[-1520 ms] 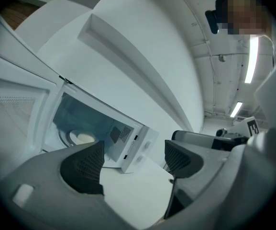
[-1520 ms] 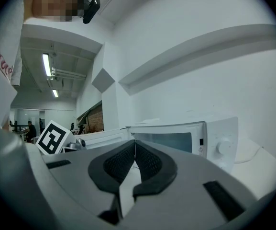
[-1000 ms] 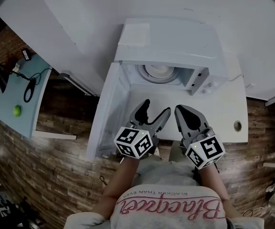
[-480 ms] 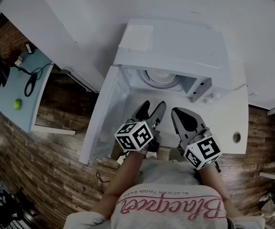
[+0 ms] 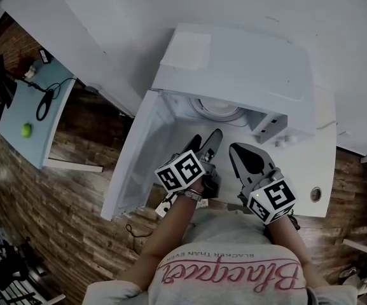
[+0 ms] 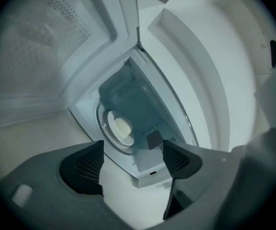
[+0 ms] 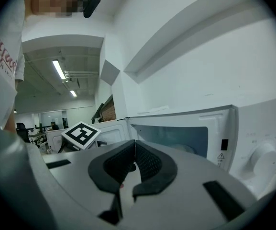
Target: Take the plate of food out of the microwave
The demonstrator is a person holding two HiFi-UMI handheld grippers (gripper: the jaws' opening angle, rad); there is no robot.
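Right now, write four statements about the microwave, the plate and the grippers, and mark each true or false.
1. The microwave door is open. True.
2. The left gripper holds the plate. False: its jaws stand apart and have just been opening, with nothing between them. The plate sits inside the microwave.
3. The right gripper is shut. True.
4. The microwave is empty. False: the plate is inside, with food on it.
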